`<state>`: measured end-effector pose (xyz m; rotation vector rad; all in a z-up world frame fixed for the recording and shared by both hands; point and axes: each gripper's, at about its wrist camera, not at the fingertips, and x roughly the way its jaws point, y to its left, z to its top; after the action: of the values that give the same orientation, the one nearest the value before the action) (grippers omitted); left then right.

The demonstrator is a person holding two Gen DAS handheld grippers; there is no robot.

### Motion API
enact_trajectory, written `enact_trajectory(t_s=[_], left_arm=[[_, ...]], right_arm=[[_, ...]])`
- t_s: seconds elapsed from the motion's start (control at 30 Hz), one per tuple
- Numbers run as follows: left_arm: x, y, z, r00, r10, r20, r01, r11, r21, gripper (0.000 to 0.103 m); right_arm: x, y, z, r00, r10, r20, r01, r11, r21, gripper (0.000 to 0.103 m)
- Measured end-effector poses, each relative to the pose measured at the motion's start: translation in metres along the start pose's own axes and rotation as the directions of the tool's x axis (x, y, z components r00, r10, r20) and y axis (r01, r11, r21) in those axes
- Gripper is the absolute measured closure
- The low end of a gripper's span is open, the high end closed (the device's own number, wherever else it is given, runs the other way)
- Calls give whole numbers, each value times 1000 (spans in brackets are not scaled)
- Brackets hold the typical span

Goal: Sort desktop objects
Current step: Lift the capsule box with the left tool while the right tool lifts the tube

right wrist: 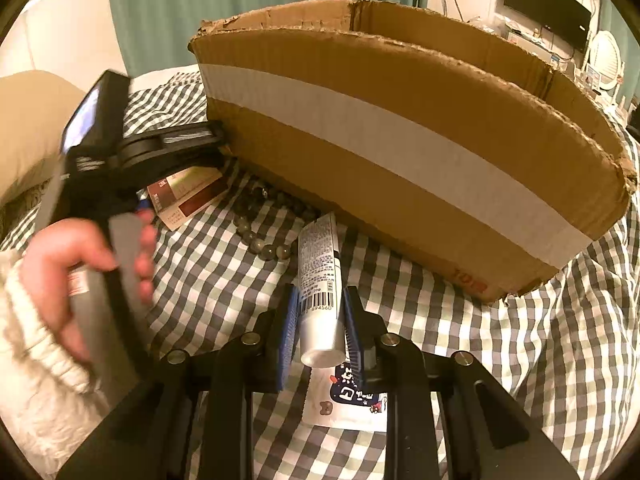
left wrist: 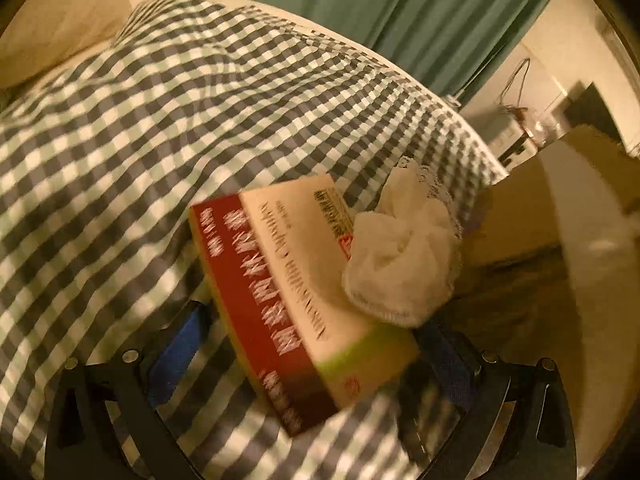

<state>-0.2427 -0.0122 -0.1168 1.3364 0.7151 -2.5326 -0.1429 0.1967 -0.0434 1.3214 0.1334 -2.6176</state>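
both tools are loaded, so the carrying step is in hand. the right tool (right wrist: 320, 330) is clamped on a tube (right wrist: 320, 280) above the checked bedspread (right wrist: 520, 360), just short of the cardboard box (right wrist: 400, 128). the left tool (left wrist: 316, 344) pinches a red-and-cream carton (left wrist: 296, 304) (a white wad (left wrist: 400, 264) lies on it). next, by my guess: lift over the box rim and release inside.

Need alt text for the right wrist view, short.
The right claw is shut on a white tube with a barcode, over a checked cloth in front of a taped cardboard box. At left, a hand holds the other gripper; a bead bracelet lies beside the box.
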Motion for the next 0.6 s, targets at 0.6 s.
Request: enact_trajectory(t_s=[0.6], left_arm=[[-65,65,-63,981,-118,-155,171,901,398,13]], right_arm=[[7,8,-8,998,39,-50,-38,999,27,81]])
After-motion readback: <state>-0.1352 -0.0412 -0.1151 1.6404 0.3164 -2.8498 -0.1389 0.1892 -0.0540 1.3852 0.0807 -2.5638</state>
